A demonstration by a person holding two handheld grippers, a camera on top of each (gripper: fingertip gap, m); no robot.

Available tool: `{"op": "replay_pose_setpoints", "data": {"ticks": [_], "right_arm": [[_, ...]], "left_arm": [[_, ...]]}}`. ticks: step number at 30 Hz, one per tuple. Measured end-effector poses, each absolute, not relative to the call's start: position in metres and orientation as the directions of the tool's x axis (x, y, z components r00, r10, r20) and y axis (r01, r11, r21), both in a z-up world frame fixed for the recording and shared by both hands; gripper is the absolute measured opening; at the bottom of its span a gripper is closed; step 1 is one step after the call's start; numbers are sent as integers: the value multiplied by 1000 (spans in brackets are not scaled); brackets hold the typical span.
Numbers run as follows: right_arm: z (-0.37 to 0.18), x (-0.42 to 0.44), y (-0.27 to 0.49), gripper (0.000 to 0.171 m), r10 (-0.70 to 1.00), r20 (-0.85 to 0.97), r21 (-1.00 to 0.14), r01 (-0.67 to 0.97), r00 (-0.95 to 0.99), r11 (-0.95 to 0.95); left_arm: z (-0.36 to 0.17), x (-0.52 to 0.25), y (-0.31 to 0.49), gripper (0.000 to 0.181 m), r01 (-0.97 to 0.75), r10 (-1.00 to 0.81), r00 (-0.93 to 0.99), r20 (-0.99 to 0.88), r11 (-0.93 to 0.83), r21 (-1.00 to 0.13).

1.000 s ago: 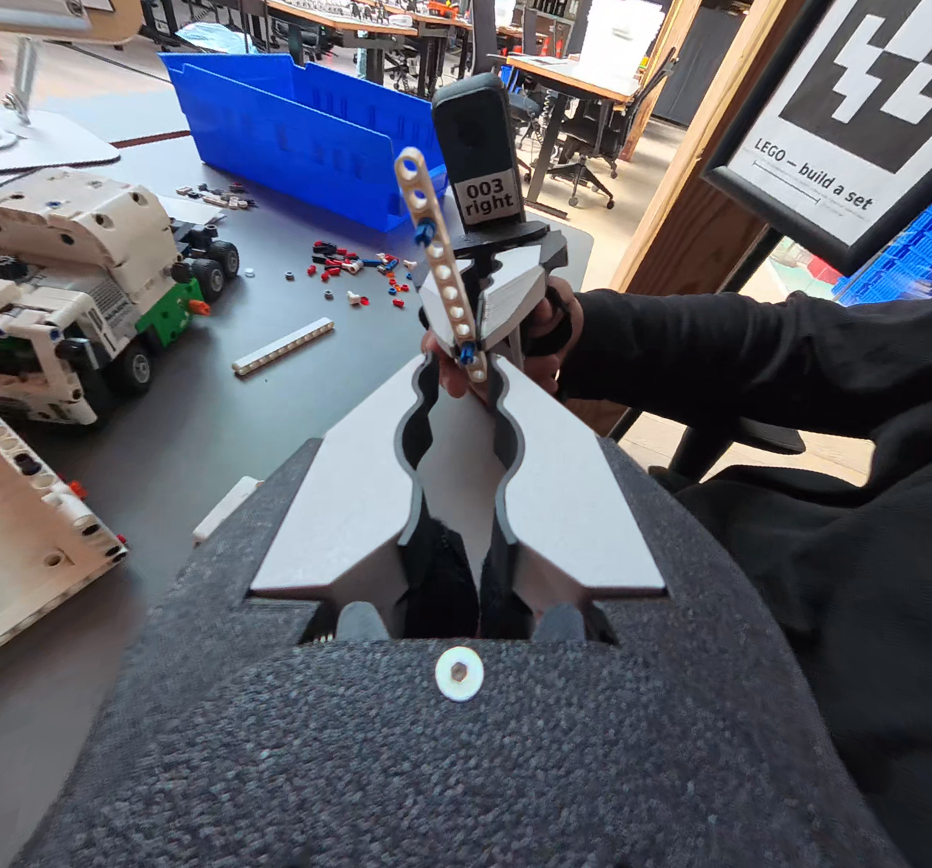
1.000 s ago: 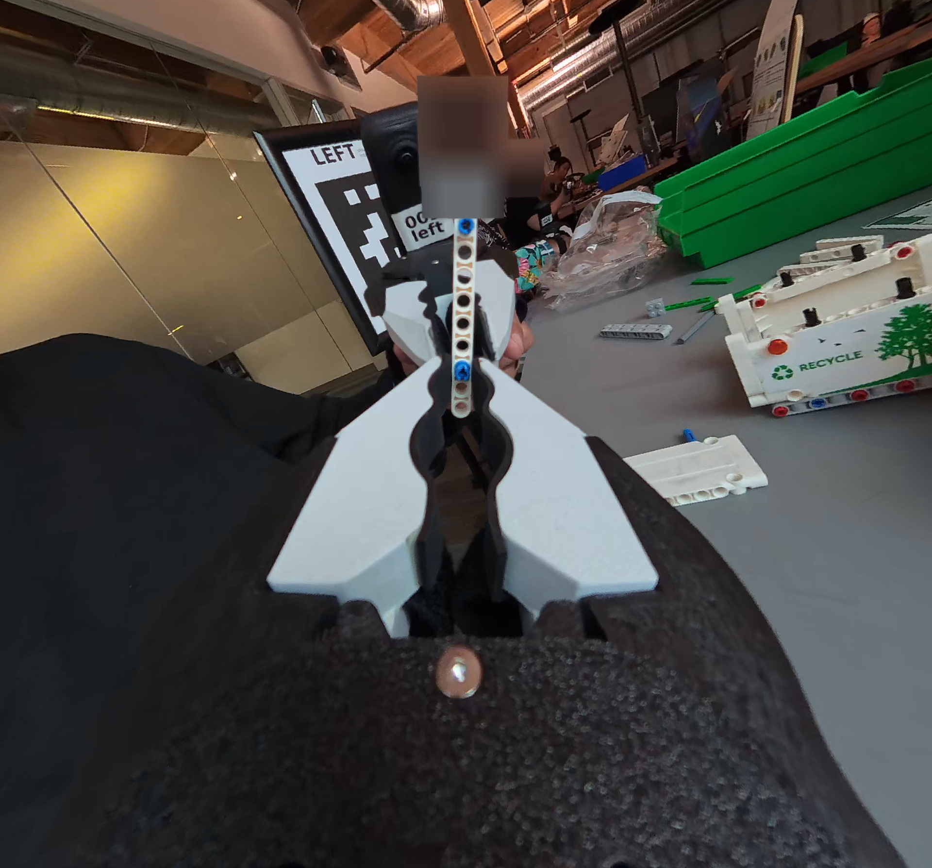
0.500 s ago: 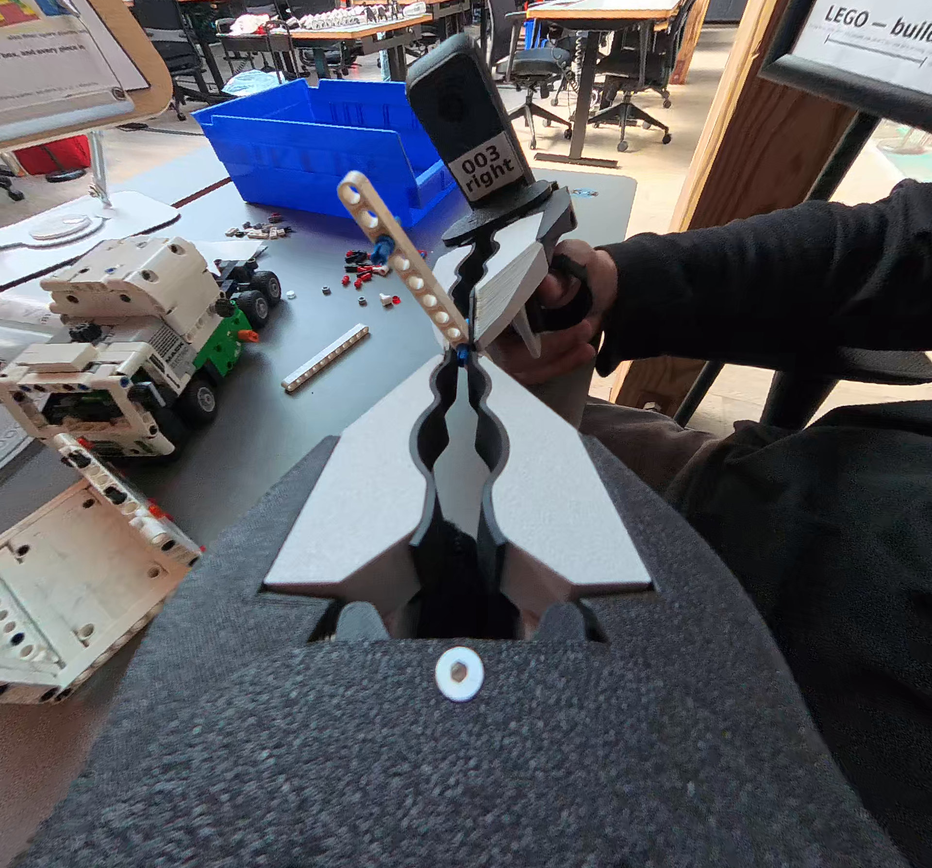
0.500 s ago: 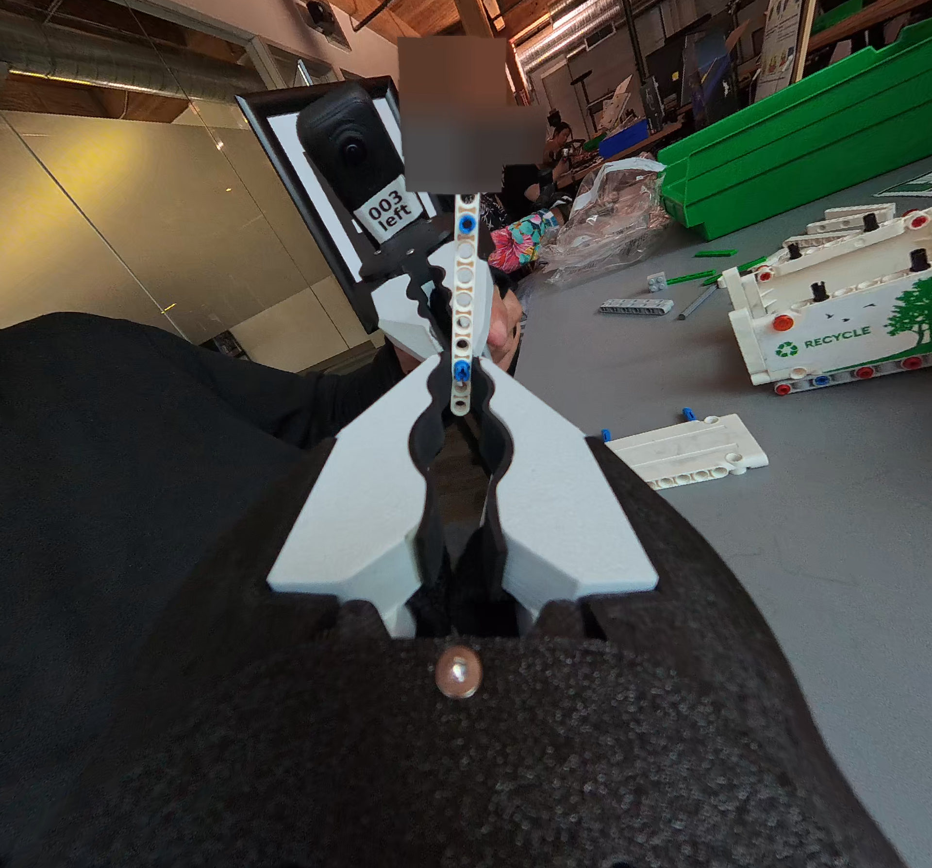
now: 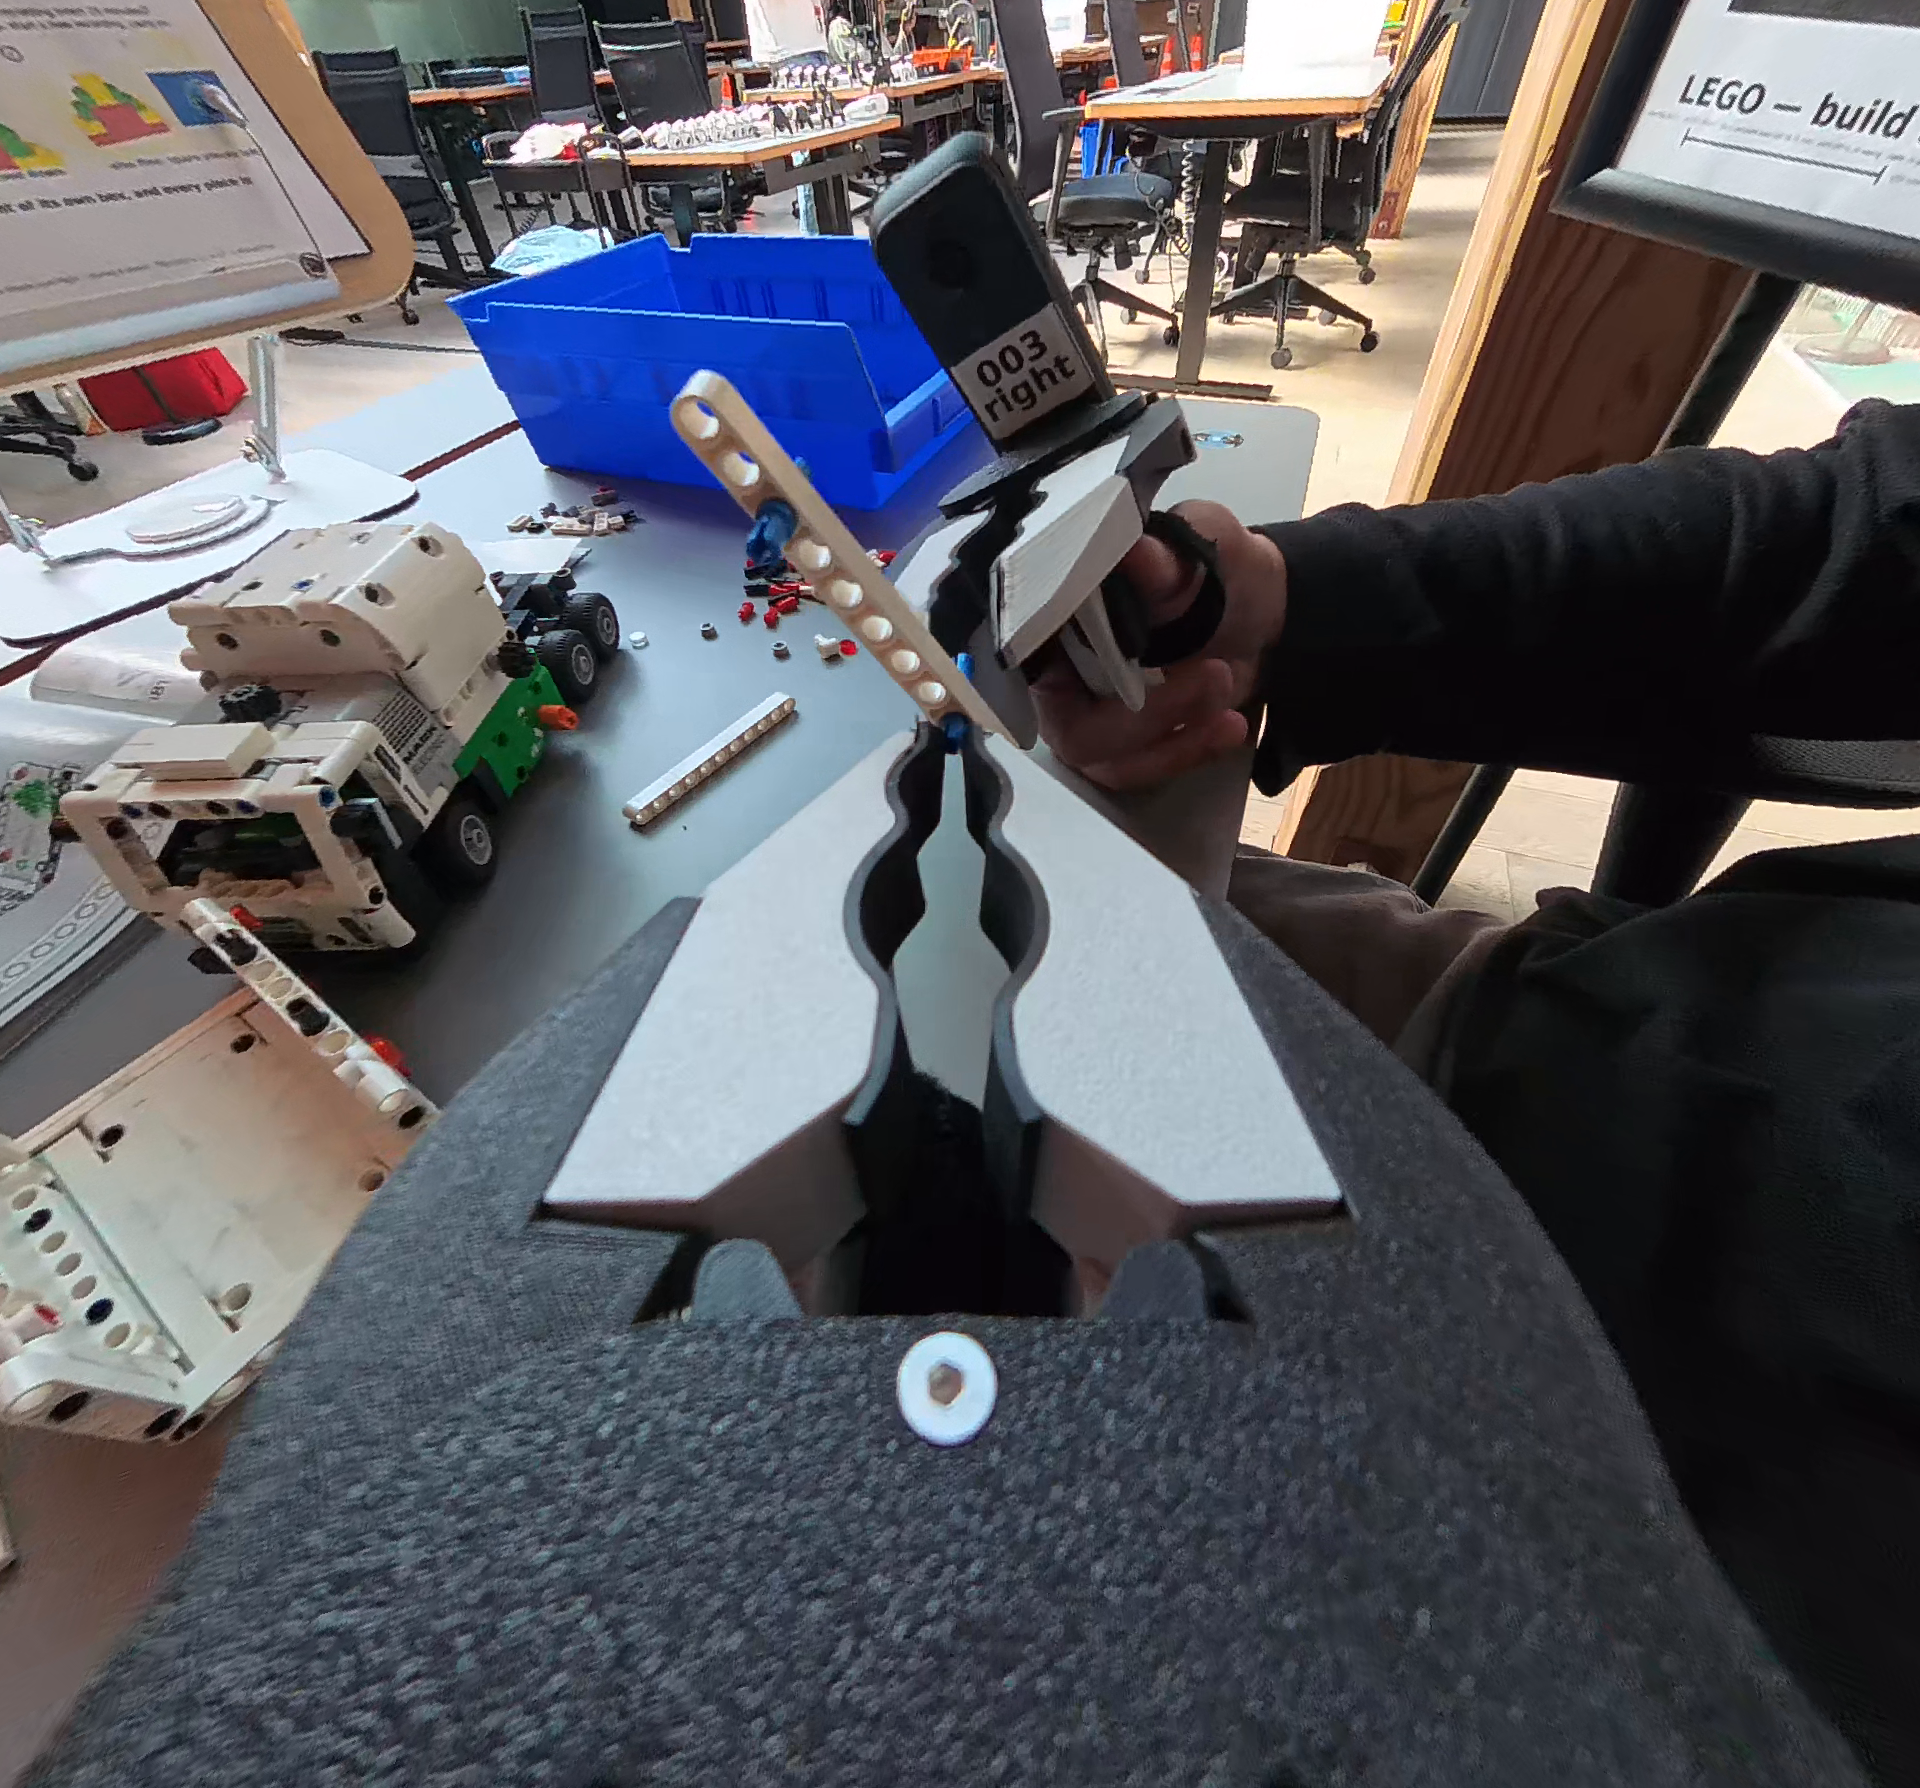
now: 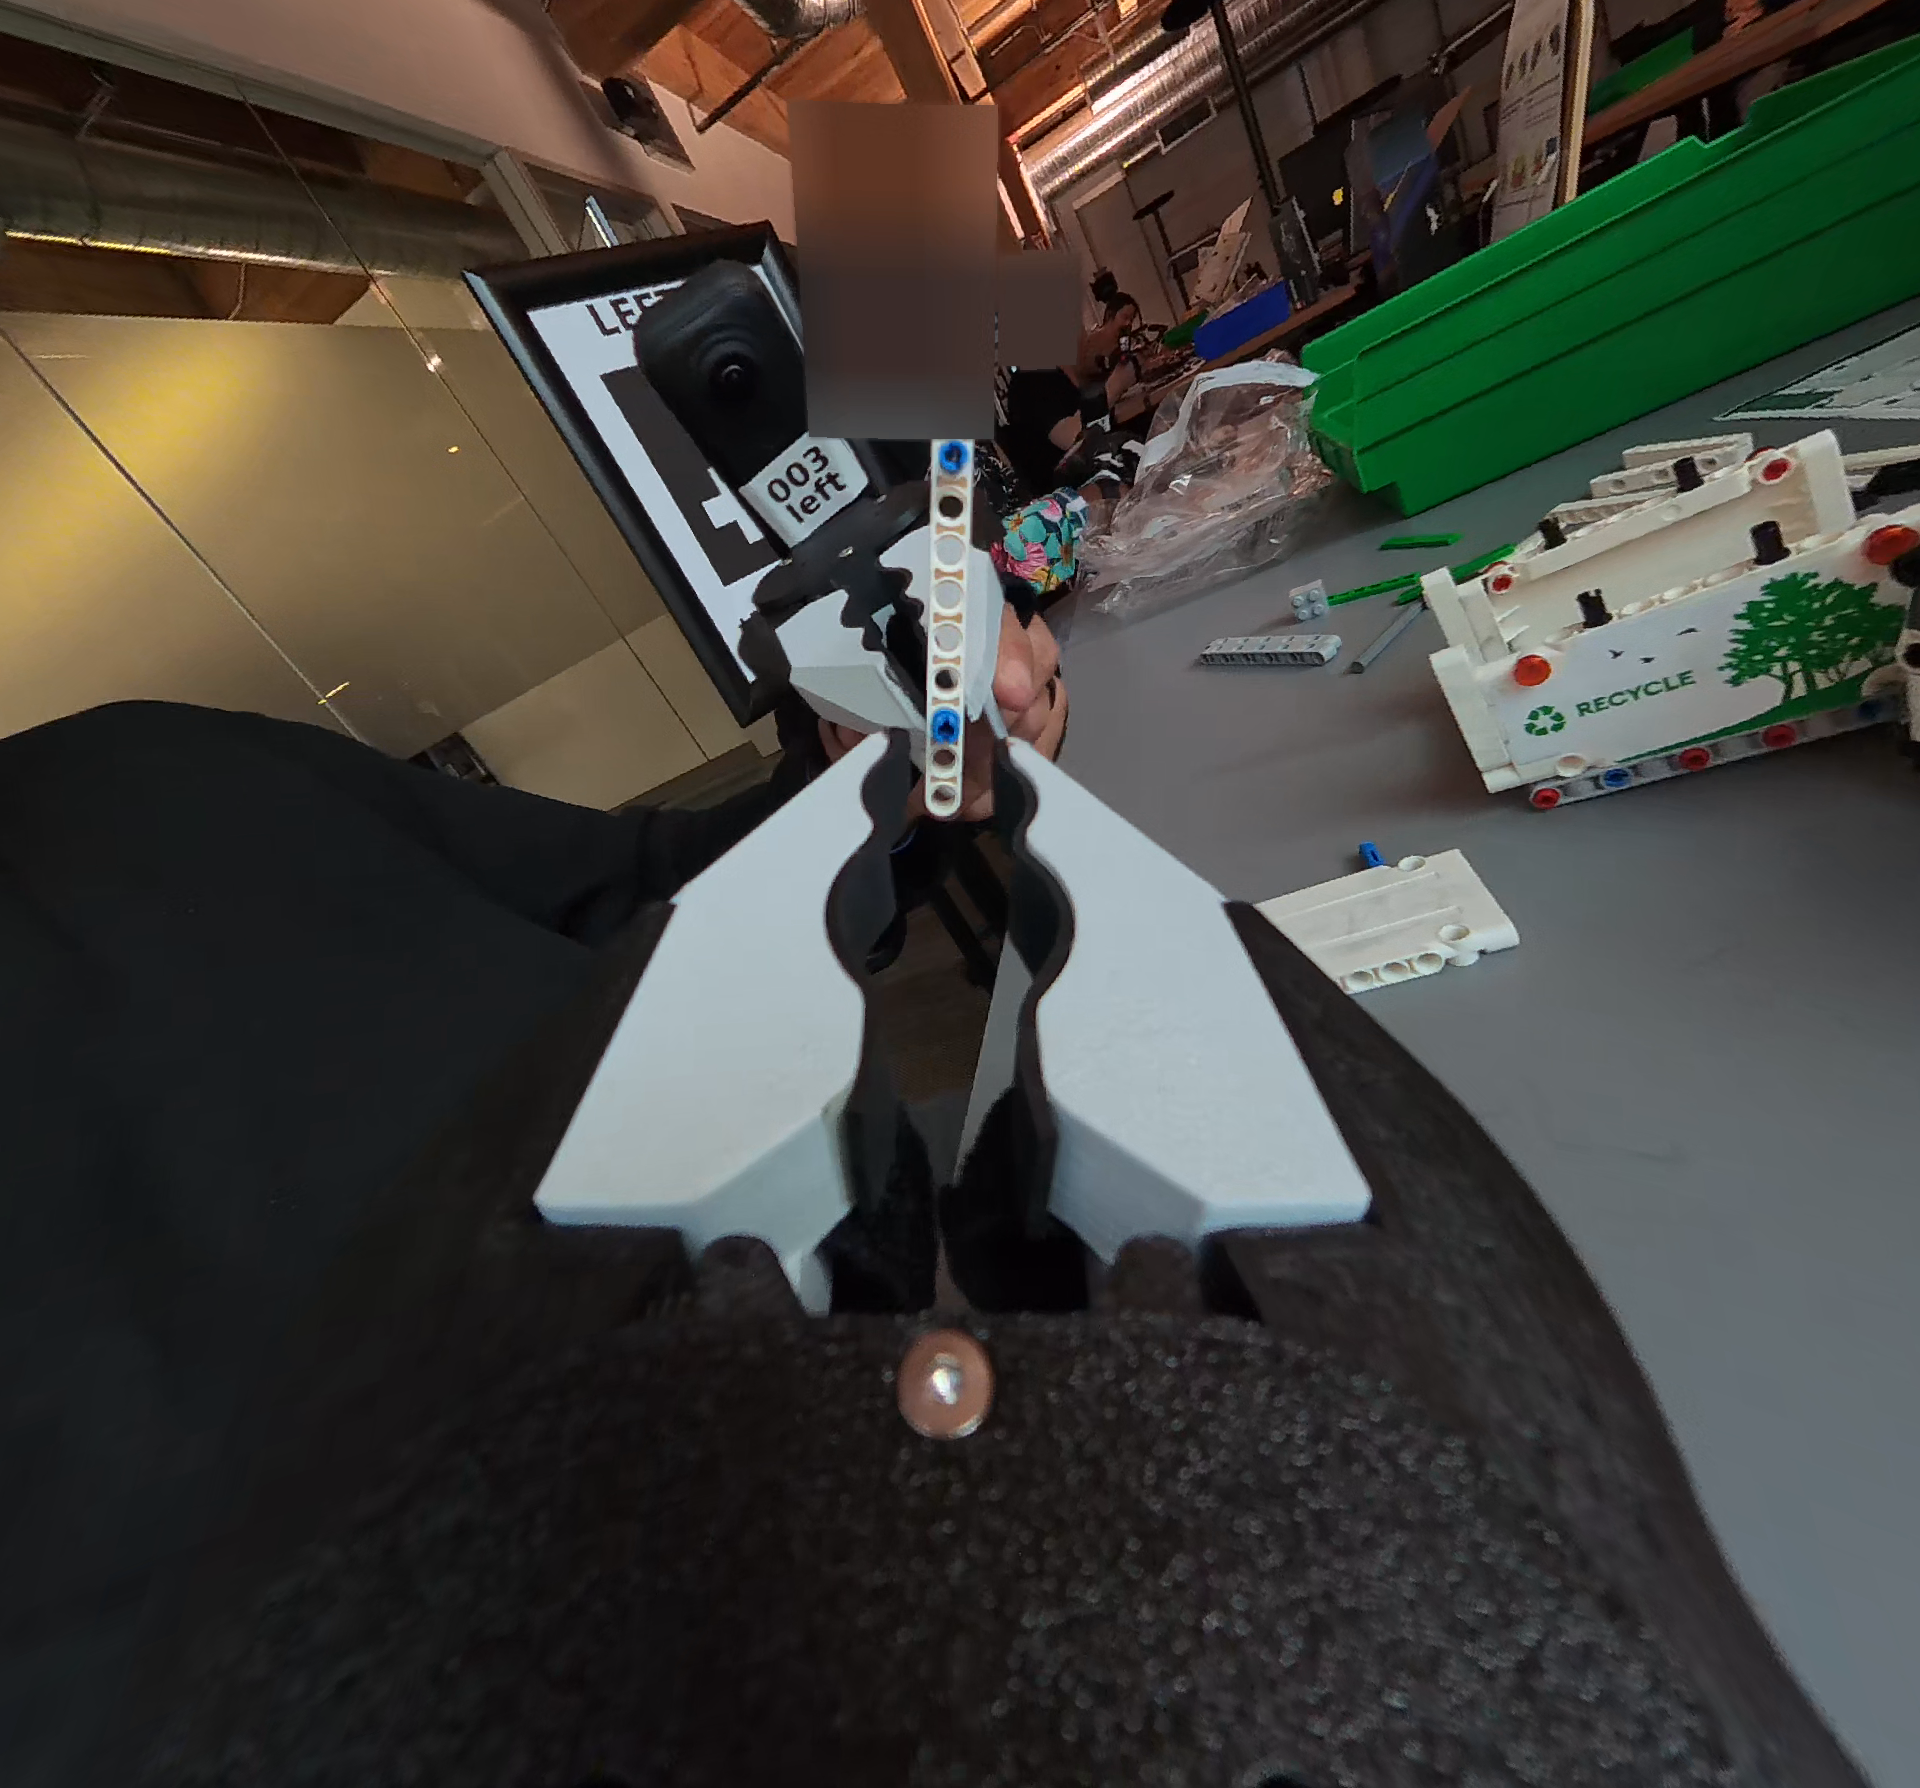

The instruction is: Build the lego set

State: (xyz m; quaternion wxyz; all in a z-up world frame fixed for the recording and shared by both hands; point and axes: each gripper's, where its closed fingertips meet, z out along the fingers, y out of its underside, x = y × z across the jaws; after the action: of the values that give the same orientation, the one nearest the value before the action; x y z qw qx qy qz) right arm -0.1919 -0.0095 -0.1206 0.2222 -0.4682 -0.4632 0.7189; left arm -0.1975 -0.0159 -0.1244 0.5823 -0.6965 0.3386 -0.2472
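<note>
A white beam with holes (image 6: pixel 948 595) stands upright between the tips of my right gripper (image 6: pixel 951 762), which is shut on its lower end. In the left wrist view the beam (image 5: pixel 831 575) leans up to the left. My left gripper (image 5: pixel 949 746) is shut on a blue pin (image 5: pixel 953 728) set in the beam's lower end. A second blue pin (image 5: pixel 771 531) sits near the beam's top. Both grippers are held in the air at the table's edge, tip to tip.
A white and green truck (image 5: pixel 343 699), a white panel assembly (image 5: pixel 156 1219), a loose white beam (image 5: pixel 712 756), small scattered parts (image 5: pixel 790 595) and a blue bin (image 5: pixel 727 356) are on the table. A white container (image 6: pixel 1662 689), a flat white panel (image 6: pixel 1392 917) and green bins (image 6: pixel 1610 367) lie to the right. My two grippers' fingertips are within a few centimetres of each other.
My left gripper has swung around the pinned end, so the beam leans further left in its view. The beam has stayed put in my right gripper.
</note>
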Motion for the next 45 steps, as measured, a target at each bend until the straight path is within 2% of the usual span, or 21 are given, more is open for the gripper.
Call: {"op": "replay_pose_setpoints", "data": {"ticks": [3, 9, 14, 17, 29, 30, 31, 32, 33, 34, 36, 37, 41, 45], "right_arm": [[-124, -194, -15, 14, 755, -458, -882, 135, -470, -451], [-124, -192, -12, 0, 766, -452, -886, 129, -458, -446], [-123, -192, -11, 1, 778, -439, -891, 108, -449, -440], [-123, -192, -12, 9, 749, -469, -876, 135, -468, -464], [-127, -193, -14, 3, 790, -422, -904, 137, -444, -405], [-127, -193, -14, 3, 803, -407, -912, 137, -435, -388], [-128, -192, -17, 3, 815, -384, -923, 145, -434, -357], [-131, -193, -19, 2, 830, -359, -933, 166, -427, -318], [-134, -194, -22, 2, 844, -333, -943, 178, -420, -283], [-135, -194, -26, 2, 847, -317, -947, 187, -427, -260], [-136, -197, -27, 3, 864, -295, -954, 180, -408, -240], [-137, -198, -26, 2, 870, -284, -957, 175, -404, -231], [-136, -198, -28, 2, 859, -294, -954, 176, -420, -241], [-137, -199, -34, 2, 872, -238, -966, 195, -427, -168]], "left_arm": [[-128, -194, -17, 2, -203, -765, 641, -62, -91, -975], [-132, -189, -18, 2, -222, -770, 634, -71, -93, -971], [-130, -191, -17, 2, -205, -767, 639, -58, -97, -974], [-129, -194, -17, 2, -186, -768, 639, -43, -100, -977], [-133, -194, -16, 2, -178, -774, 632, -17, -124, -976], [-134, -195, -16, 10, -169, -781, 624, 10, -147, -975], [-135, -195, -16, 27, -153, -788, 615, 45, -174, -973], [-134, -194, -17, 37, -129, -796, 600, 83, -199, -972], [-132, -194, -17, 39, -101, -803, 585, 114, -211, -972], [-130, -194, -17, 35, -74, -806, 577, 132, -213, -974], [-129, -191, -21, 9, -62, -826, 543, 151, -219, -974], [-130, -191, -22, 6, -66, -830, 537, 153, -222, -973], [-132, -192, -27, 5, -130, -849, 521, 85, -177, -976], [-133, -194, -34, 5, -181, -872, 486, 55, -162, -970]]}}
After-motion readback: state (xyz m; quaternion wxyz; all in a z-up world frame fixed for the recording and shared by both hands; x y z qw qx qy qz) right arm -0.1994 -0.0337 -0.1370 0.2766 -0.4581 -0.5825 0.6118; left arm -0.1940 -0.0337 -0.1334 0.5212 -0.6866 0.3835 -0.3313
